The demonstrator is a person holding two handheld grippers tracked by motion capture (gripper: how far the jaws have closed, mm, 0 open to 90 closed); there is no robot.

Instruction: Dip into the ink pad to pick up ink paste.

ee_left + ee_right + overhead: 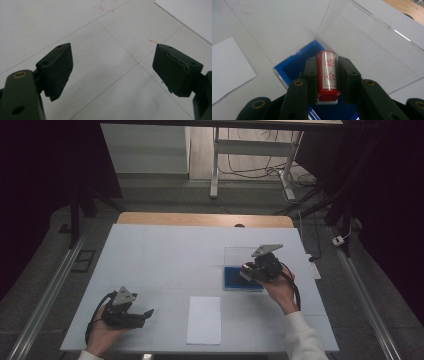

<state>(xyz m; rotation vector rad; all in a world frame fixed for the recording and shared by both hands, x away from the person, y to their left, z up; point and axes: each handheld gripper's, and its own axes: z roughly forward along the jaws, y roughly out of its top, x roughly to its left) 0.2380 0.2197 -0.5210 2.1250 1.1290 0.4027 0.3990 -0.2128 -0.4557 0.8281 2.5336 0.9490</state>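
A red cylindrical seal point(327, 75) with a white label of red characters is clamped between the black jaws of my right gripper point(328, 60), which is shut on it. It hangs just over a blue-lined box point(294, 65) whose clear lid point(362, 45) stands open behind. In the high view the right gripper point(254, 270) sits at the box point(235, 280) right of centre. My left gripper point(144, 315) rests low at the front left, jaws open. Nothing but bare table lies between its pads point(57, 70).
A white sheet of paper point(204, 320) lies flat near the front edge, between the two hands. The white table cover point(165, 255) stretches back to a wooden table edge point(200, 218). Desk legs and cables stand on the floor beyond.
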